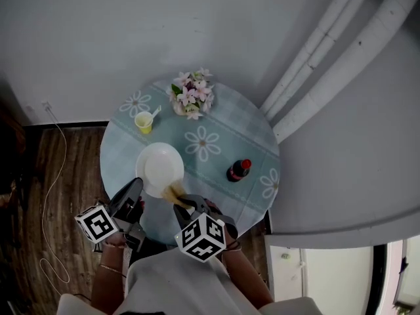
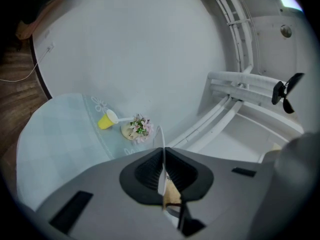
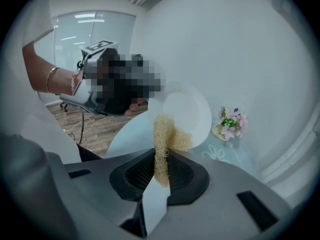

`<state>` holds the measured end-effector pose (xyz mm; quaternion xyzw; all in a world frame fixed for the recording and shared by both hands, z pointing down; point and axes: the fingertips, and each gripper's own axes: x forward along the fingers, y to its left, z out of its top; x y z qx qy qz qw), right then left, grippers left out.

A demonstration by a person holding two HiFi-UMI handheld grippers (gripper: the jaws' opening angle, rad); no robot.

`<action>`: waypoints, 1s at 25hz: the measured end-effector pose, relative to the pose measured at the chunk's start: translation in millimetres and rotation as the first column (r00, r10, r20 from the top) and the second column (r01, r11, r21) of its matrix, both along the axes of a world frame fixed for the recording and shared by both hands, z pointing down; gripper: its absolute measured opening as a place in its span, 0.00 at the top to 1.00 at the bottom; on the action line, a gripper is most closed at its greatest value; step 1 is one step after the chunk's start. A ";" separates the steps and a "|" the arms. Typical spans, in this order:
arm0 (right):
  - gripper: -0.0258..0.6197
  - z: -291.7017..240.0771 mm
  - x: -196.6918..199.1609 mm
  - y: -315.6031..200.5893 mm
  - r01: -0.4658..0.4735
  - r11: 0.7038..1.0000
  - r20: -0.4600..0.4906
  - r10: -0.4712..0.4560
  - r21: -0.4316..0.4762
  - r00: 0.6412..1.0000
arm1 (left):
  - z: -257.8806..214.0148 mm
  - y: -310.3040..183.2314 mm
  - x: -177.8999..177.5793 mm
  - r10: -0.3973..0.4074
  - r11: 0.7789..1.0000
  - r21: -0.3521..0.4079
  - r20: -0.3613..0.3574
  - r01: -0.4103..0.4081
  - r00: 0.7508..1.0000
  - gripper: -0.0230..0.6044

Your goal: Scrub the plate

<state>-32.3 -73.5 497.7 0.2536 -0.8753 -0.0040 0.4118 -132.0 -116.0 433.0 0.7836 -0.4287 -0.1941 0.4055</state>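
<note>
Your left gripper [image 2: 163,171] clamps the plate [image 1: 159,166], and your right gripper [image 3: 161,169] pinches the scrubber [image 3: 165,139] at its rim; the scrubbing itself appears largely outstanding.

Round table [image 1: 113,151] under pale blue daisy-print cloth [image 1: 226,125], pot of pink flowers [image 1: 191,94] at its twelve o'clock, yellow cup [image 1: 144,123] with white spoon [image 1: 155,112] at ten, dark red-capped bottle [image 1: 239,170] at four, wooden floor [image 1: 72,176] and white cable [image 1: 54,195] at nine, white pipes [image 1: 328,51] at two.

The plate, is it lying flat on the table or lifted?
Lifted and tilted: the left gripper clamps the plate by its rim, face leaning toward the scrub pad in the right gripper.
</note>
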 end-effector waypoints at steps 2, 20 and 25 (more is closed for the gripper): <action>0.86 -0.8 -6.5 8.8 0.020 0.998 0.052 -0.018 -0.054 0.999 | 11.1 -0.9 -2.3 -0.026 0.998 -0.050 -0.025 0.025 0.999 0.93; 0.86 11.3 73.6 -0.6 -0.284 0.929 0.196 0.332 -0.237 0.923 | 58.4 -4.5 4.6 -0.004 0.985 -0.173 -0.046 -0.004 0.999 0.93; 0.86 37.7 109.6 -16.9 -0.454 0.857 0.128 0.493 -0.245 0.861 | 69.0 -2.1 5.1 -0.006 0.977 -0.212 -0.071 -0.009 0.997 0.93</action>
